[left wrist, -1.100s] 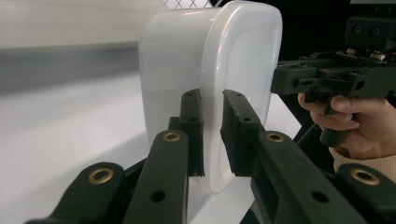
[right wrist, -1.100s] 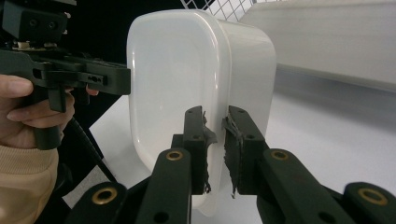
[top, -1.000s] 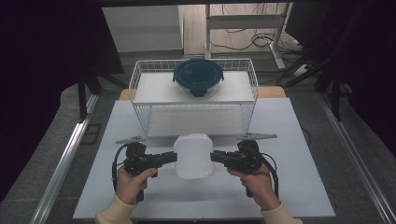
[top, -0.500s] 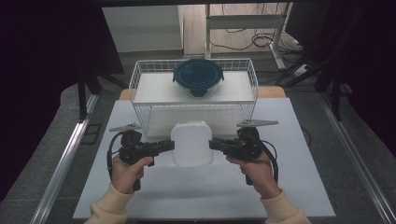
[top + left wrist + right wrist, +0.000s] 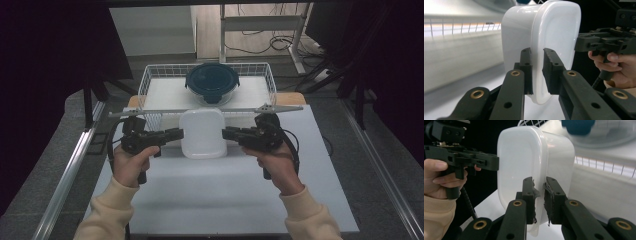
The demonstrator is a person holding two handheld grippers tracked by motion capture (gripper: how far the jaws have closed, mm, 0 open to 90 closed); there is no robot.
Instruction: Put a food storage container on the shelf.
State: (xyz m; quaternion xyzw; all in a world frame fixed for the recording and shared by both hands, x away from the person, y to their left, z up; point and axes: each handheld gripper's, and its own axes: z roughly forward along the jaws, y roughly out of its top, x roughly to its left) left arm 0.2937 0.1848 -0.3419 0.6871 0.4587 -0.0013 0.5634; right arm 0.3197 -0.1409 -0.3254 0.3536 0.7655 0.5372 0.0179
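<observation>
No readable text or labels

- Bench (image 5: 215, 195): white top, rectangular, with wooden corners showing at the far edge.
- Wire basket (image 5: 150, 80): white, standing at the far side of the bench (a round dark-blue lidded container (image 5: 212, 82) sits inside it).

High view: you're looking down from above your side.
Gripper views: both are facing inward, closely sharing the white container (image 5: 554, 37).
</observation>
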